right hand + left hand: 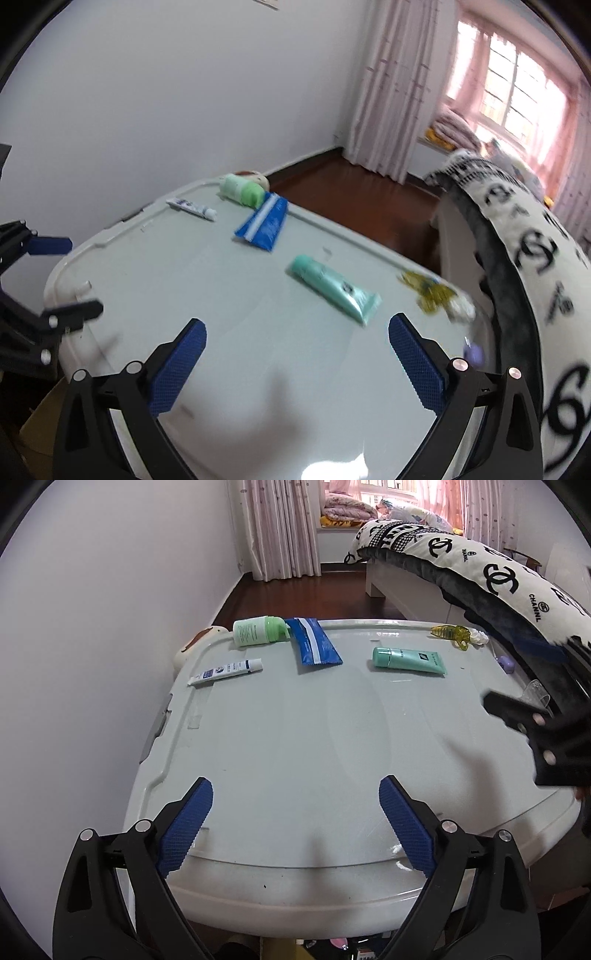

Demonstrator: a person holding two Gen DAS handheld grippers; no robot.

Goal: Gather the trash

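Note:
Several items lie along the far side of a white plastic lid (295,746): a green bottle (256,630), a white-and-blue small tube (226,671), a blue packet (314,646), a teal tube (408,661) and a yellow hair clip (452,634) with a white crumpled scrap (479,638). My left gripper (295,801) is open and empty over the lid's near edge. My right gripper (297,341) is open and empty, just short of the teal tube (334,290). In the right wrist view the blue packet (264,225), green bottle (242,190) and hair clip (426,291) lie beyond.
A bed with a black-and-white patterned cover (498,572) borders the lid on the right. A white wall (92,627) stands on the left. A small purple object (506,663) and a clear plastic piece (535,692) lie by the lid's right edge. Curtains (280,528) hang at the back.

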